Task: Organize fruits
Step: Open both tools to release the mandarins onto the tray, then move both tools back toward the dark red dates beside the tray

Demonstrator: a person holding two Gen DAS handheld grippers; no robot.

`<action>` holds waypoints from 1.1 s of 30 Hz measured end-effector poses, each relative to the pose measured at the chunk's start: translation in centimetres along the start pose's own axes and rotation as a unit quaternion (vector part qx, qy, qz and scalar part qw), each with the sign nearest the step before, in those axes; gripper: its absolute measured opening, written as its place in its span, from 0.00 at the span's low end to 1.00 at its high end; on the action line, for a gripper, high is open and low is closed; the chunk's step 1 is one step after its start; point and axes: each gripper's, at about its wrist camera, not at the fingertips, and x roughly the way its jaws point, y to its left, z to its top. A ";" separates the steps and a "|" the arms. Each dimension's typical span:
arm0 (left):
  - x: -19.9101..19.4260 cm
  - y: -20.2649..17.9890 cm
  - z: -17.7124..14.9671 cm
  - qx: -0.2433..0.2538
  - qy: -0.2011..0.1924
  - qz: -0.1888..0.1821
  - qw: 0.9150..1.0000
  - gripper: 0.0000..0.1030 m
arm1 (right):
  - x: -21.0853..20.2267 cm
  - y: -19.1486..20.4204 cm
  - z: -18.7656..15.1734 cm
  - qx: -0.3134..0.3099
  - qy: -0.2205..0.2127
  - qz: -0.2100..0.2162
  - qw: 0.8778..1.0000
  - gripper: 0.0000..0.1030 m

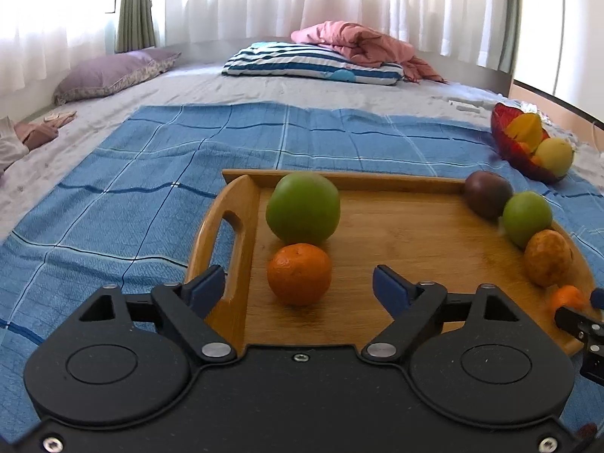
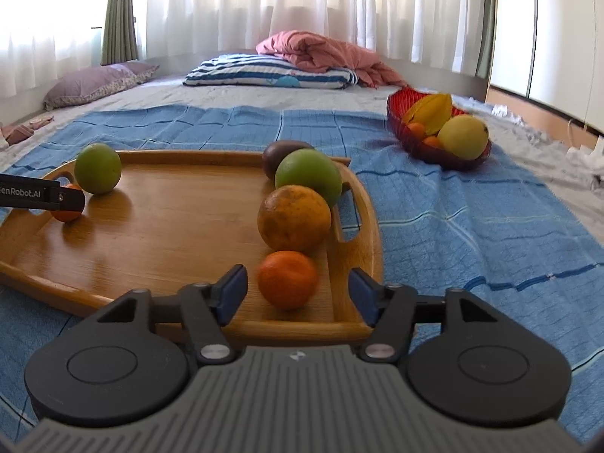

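Bed with blue cloth (image 1: 151,173) carries wooden tray (image 1: 415,234). Left gripper (image 1: 298,287) wide, tangerine (image 1: 299,274) loose between jaws at tray's left end. Right gripper (image 2: 298,290) wide around second tangerine (image 2: 287,279) at tray's right end.

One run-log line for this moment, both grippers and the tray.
left gripper: open, small orange mandarin between fingers | right gripper: open, second mandarin | wooden tray: six fruits

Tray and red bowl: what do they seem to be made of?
Tray: wood, likely bamboo, with visible grain and a glossy finish that reflects the fruit. Red bowl: translucent ribbed glass or plastic; the look leaves open which.
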 end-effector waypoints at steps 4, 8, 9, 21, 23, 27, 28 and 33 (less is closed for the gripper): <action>-1.4 -0.2 -0.3 0.004 -0.008 -0.008 1.000 0.88 | -0.9 -0.1 -0.1 -0.005 -0.012 -0.001 1.000 0.81; -3.2 -0.1 -0.7 0.000 -0.020 -0.018 1.000 0.93 | -1.9 -0.4 -0.3 0.004 -0.020 0.002 1.000 0.85; -3.6 -0.1 -0.8 0.000 -0.022 -0.021 1.000 0.94 | -2.2 -0.5 -0.4 0.007 -0.022 0.004 1.000 0.85; -8.2 -0.1 -3.2 -0.003 -0.034 -0.056 0.998 0.99 | -5.6 -0.8 -1.9 0.012 -0.054 0.021 0.998 0.90; -8.8 -0.2 -3.8 -0.002 -0.035 -0.057 0.998 0.99 | -6.1 -0.7 -2.3 0.008 -0.061 0.022 0.998 0.90; -9.6 -0.4 -5.0 -0.002 -0.034 -0.064 0.997 0.99 | -7.0 -0.3 -3.0 0.000 -0.069 0.027 0.997 0.91; -9.8 -0.5 -5.3 -0.001 -0.033 -0.066 0.997 0.99 | -7.2 -0.2 -3.3 -0.001 -0.070 0.028 0.997 0.91; -11.0 -1.0 -6.6 -0.001 -0.038 -0.074 0.997 0.99 | -7.7 0.0 -4.1 -0.006 -0.070 0.030 0.997 0.93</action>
